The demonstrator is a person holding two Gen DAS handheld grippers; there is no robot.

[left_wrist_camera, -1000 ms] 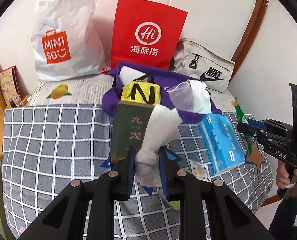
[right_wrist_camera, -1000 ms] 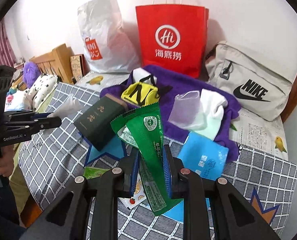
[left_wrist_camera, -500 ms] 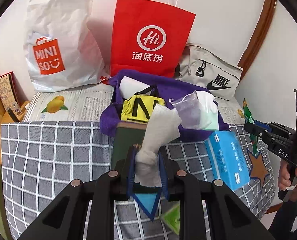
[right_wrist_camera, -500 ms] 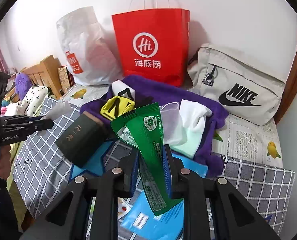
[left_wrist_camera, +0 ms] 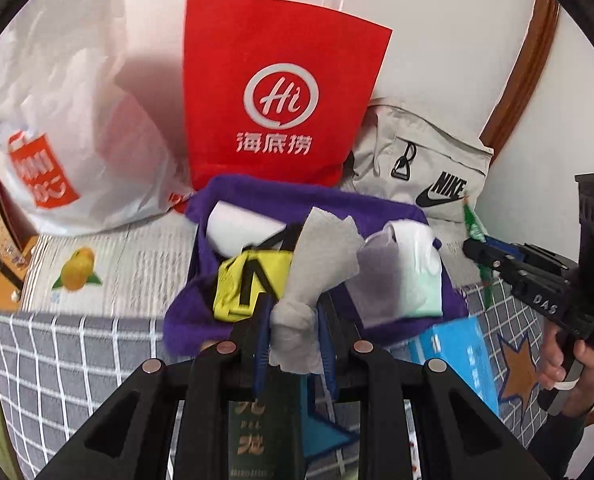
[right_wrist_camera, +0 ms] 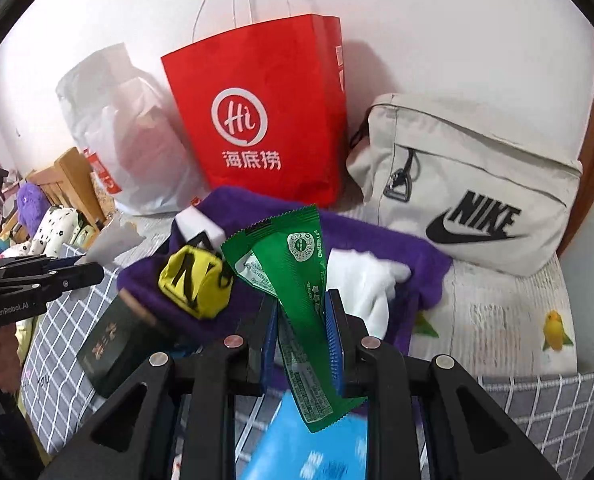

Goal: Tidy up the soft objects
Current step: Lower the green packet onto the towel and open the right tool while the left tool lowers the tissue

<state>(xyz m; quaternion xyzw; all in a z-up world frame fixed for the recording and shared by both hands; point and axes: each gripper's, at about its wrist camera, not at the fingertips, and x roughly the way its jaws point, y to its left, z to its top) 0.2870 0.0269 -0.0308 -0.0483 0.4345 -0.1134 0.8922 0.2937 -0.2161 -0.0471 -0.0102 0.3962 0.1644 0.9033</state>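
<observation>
Left claw (left_wrist_camera: pixel 293 332) grips crumpled grey-white tissue (left_wrist_camera: pixel 317 264), right claw (right_wrist_camera: pixel 301 332) clamps green foil sachet (right_wrist_camera: pixel 293 276); best released deep inside red paper bag (left_wrist_camera: pixel 281 92).

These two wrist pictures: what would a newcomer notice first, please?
The red paper bag standing against the wall draws the eye first, between a white plastic bag and a beige Nike bag. Close up, the left gripper pinches a grey crumpled cloth, and the right gripper holds a green packet.

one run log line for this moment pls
left gripper: jaws shut on grey crumpled tissue | right gripper: jaws shut on green sachet | both over purple towel, facing red paper bag
</observation>
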